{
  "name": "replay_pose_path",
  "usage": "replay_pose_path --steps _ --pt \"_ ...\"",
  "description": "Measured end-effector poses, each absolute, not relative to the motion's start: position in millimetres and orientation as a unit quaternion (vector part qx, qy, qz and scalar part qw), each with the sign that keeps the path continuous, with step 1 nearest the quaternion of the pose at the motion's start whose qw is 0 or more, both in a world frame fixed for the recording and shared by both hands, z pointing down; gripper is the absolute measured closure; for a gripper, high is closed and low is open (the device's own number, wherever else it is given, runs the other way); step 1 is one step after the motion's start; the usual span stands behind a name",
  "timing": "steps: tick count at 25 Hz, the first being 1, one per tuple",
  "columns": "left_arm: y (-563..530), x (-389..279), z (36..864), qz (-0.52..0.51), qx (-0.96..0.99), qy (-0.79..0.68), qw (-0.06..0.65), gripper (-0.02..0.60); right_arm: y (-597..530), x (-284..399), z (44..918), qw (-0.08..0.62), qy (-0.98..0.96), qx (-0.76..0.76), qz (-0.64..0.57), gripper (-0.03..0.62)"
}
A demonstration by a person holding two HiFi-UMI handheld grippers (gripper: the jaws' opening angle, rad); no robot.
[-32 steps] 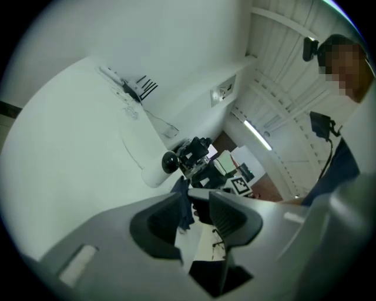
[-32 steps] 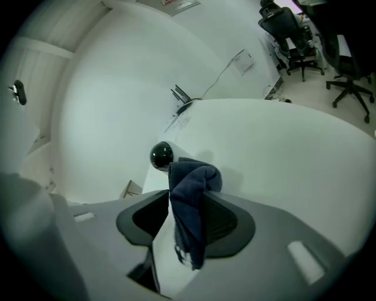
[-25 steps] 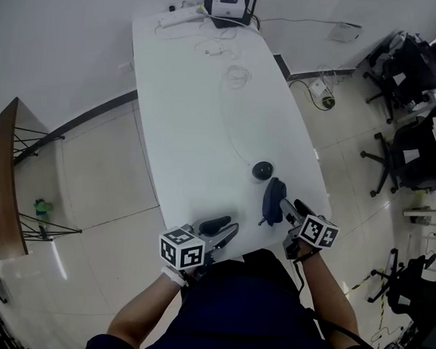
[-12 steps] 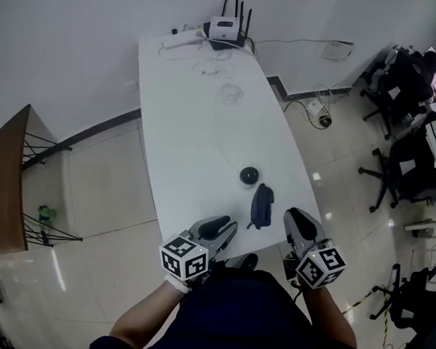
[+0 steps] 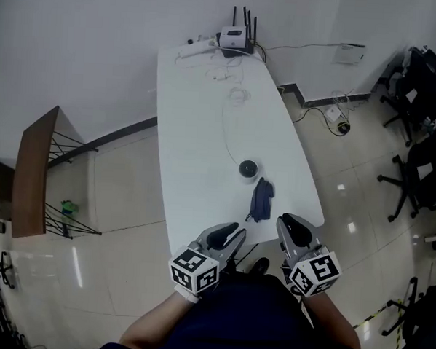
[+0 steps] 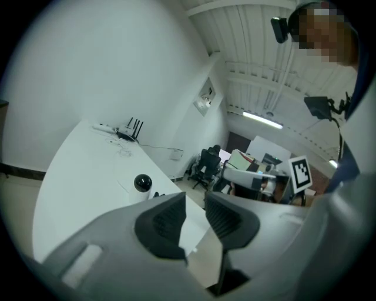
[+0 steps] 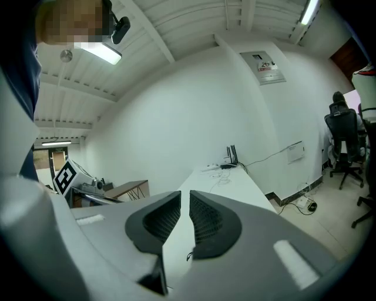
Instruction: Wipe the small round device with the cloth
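Left gripper [image 5: 229, 235]: the fingers have just been closing and now stand at a narrow gap. Nothing is between them; the left gripper view shows bare tabletop [image 5: 205, 133] through the gap.

Right gripper [image 5: 292, 223]: the fingers have closed to a thin slit and hold nothing.

One second ago, the cloth [image 5: 260, 199] stood bunched against the right fingers. It now lies flat on the tabletop ahead of the right fingers, clear of them.

The small round device [image 5: 248, 168] sits just beyond the far end of the cloth, ahead of both pairs of fingers and well apart from them. It keeps its earlier position on the tabletop.

Both grippers are now drawn back to the near edge of the tabletop, close to the person's body. Earlier, the right fingers reached over the tabletop.
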State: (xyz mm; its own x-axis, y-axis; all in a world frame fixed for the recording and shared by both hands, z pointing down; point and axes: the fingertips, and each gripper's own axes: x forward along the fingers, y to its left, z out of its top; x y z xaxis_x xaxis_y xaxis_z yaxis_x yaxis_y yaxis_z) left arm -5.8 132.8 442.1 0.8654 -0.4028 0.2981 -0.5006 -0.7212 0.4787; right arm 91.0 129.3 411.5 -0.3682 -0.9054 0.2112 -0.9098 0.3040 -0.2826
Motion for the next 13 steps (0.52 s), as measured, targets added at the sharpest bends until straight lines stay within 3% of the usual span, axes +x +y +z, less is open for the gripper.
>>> replay_pose_path --steps 13 --pt "159 15 446 0.106 0.919 -0.260 0.278 0.492 136 105 406 0.008 -0.828 0.541 0.145 0.542"
